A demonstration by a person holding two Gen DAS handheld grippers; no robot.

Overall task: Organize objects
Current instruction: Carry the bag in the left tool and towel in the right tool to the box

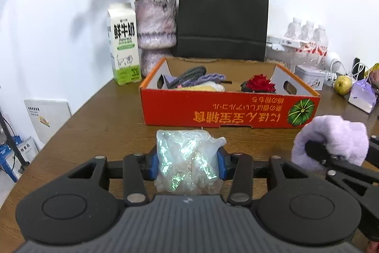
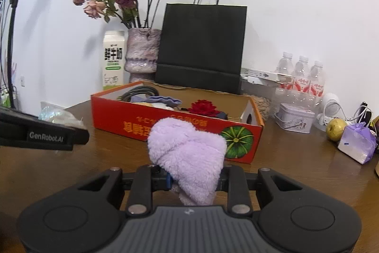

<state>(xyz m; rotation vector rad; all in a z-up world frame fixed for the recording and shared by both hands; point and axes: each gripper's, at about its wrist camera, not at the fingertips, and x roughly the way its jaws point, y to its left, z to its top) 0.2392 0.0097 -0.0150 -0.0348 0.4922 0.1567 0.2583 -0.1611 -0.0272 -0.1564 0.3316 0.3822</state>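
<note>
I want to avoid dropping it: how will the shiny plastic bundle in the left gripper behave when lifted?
The plastic bundle looks crumpled and thin, so it is probably very light and soft. It bulges above and below the left gripper, so it may squash or slip. Its glossy film suggests a slippery surface.

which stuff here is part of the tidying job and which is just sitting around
Part of the job:
- shiny plastic bundle, clamped in the left gripper
- fluffy purple cloth, clamped in the right gripper
- orange box

Just lying about:
- milk carton
- vase
- black bag
- water bottles
- tin
</note>
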